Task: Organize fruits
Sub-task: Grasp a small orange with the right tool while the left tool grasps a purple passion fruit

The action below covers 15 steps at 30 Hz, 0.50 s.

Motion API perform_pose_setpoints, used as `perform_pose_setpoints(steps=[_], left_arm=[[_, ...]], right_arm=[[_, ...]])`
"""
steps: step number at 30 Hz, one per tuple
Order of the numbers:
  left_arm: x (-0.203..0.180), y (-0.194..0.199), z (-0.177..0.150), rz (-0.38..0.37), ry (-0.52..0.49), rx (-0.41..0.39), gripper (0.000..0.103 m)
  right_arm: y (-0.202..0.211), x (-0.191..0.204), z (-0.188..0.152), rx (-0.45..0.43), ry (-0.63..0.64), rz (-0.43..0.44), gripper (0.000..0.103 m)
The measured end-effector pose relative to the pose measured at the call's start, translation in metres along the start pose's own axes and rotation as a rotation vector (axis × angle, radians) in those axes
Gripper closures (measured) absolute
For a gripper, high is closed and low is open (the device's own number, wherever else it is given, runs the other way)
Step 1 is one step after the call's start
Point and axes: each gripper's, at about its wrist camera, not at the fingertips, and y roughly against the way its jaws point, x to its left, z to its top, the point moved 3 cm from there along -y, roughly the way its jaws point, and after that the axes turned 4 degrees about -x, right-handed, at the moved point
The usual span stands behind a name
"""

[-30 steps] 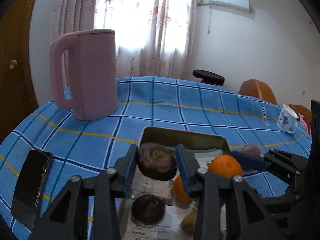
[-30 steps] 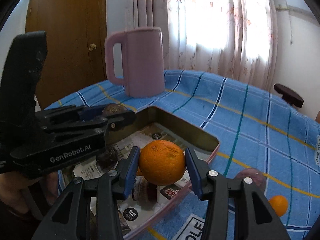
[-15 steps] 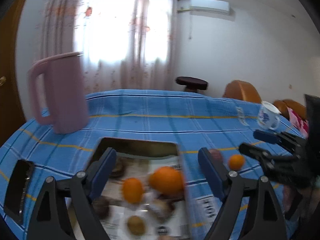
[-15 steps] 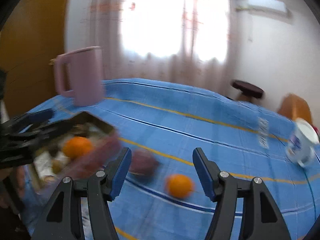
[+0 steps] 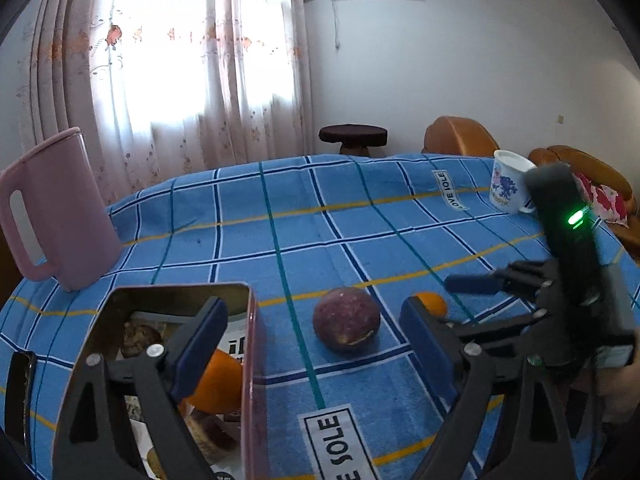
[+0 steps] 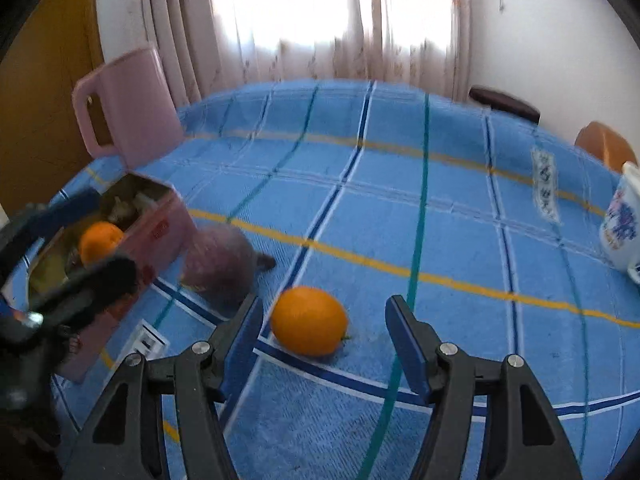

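A purple passion fruit lies on the blue checked cloth right of the pink tin; it also shows in the right wrist view. My left gripper is open and empty, just in front of it. A small orange lies on the cloth in front of my right gripper, which is open and empty around it. The orange also shows in the left wrist view. The tin holds an orange and several dark fruits.
A pink jug stands at the back left, also in the right wrist view. A white mug stands at the back right. A dark phone lies at the left edge. A stool stands beyond the table.
Both grippers opened and dropped their fruits into the tin: the left a passion fruit, the right an orange. Both then swung right toward the loose passion fruit and small orange.
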Motion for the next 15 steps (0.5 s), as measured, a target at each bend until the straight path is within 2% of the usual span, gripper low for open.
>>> perform_pose_setpoints(steps=[1,10,15], left_arm=[[-0.002,0.0,0.001,0.004,-0.008,0.004,0.012],[-0.027,-0.027,-0.002,0.009,-0.051,0.074,0.015],[-0.036,-0.05,-0.002,0.021,-0.06,0.131,0.023]], right_arm=[[0.002,0.0,0.001,-0.007,-0.007,0.024,0.062],[0.037,-0.022,-0.005,-0.142,-0.055,-0.07,0.061],[0.045,-0.032,-0.007,-0.169,-0.083,-0.059,0.061]])
